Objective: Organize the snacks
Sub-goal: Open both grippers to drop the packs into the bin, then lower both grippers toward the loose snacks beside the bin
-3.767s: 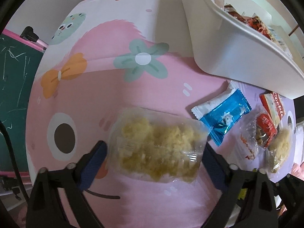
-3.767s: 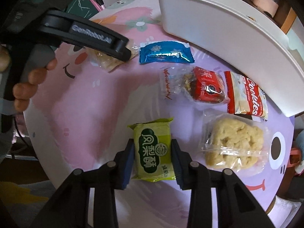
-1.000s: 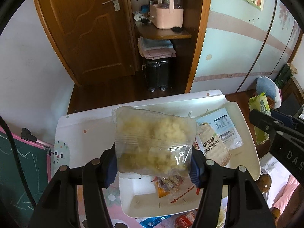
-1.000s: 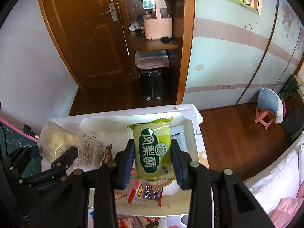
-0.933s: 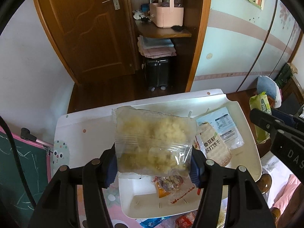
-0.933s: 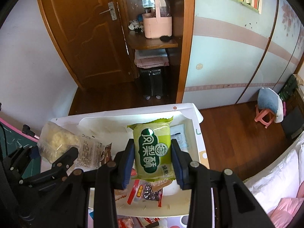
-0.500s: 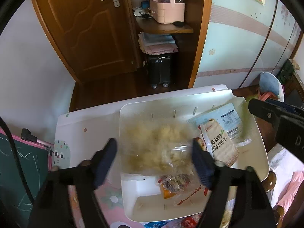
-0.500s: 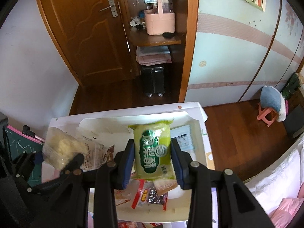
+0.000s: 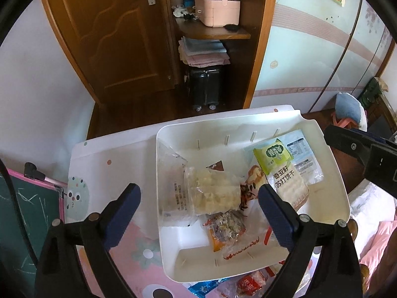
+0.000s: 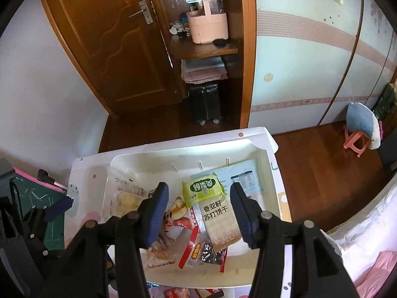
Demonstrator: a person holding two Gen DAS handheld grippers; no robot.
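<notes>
Hovering above the white bin (image 9: 332, 173), your left gripper (image 9: 198, 198) and right gripper (image 10: 198, 201) both stand with jaws spread wide, holding nothing. Inside the bin, the clear bag of yellow crumbly snack (image 9: 213, 191) lies left of centre, and the green packet (image 10: 203, 190) rests atop a cracker pack (image 10: 218, 221).

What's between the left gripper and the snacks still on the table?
The white bin does. The left gripper hangs open above it, and the remaining snacks lie on the table just past its near wall.
</notes>
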